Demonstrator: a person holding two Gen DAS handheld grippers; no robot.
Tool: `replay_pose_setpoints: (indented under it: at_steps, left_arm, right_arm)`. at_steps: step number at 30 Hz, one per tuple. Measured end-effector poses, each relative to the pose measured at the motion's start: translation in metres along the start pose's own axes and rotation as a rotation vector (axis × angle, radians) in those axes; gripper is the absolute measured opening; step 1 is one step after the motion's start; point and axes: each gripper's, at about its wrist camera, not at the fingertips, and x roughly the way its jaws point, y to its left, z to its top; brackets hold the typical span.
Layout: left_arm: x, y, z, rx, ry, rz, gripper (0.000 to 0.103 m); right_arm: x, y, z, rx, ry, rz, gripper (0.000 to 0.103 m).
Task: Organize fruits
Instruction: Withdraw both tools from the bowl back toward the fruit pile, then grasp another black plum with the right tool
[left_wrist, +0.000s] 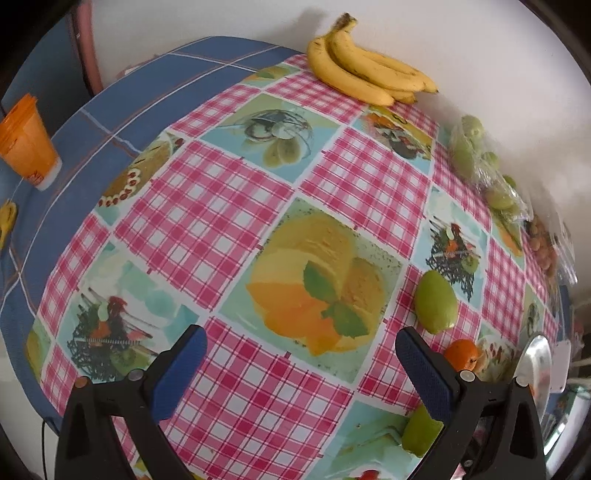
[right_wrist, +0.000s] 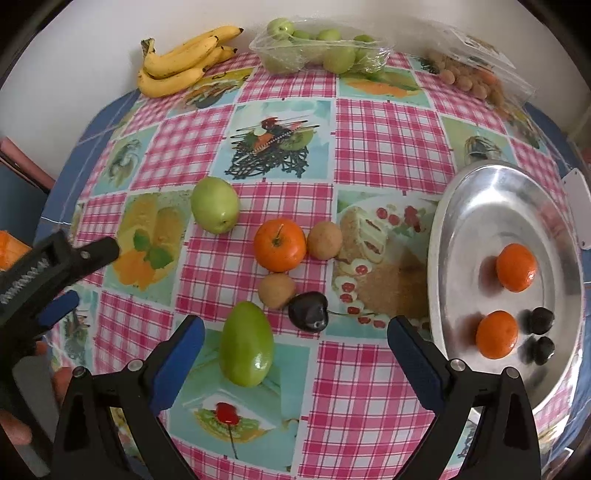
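Observation:
My right gripper stands open above the checked cloth, nothing between its fingers. Just ahead of it lie a long green fruit, a dark cherry, two brown round fruits, an orange mandarin and a round green fruit. The steel tray on the right holds two mandarins and two dark cherries. My left gripper is open over bare cloth, with a green fruit and a mandarin to its right. The left gripper also shows in the right wrist view.
Bananas lie at the back by the wall, beside a clear pack of green fruits and a bag of small brown fruits. An orange cup stands on the blue cloth at far left. A hand shows at lower left.

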Motion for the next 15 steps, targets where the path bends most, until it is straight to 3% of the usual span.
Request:
replay_pose_setpoints:
  at_steps: [11, 15]
  left_arm:
    - [0.003, -0.02, -0.001, 0.089, 0.03, -0.119, 0.103]
    - [0.008, -0.026, -0.002, 0.124, 0.061, -0.122, 0.103]
  right_arm:
    - [-0.011, -0.016, 0.002, 0.043, -0.035, 0.035, 0.099]
    - [-0.011, -0.018, 0.002, 0.037, -0.05, 0.036, 0.099]
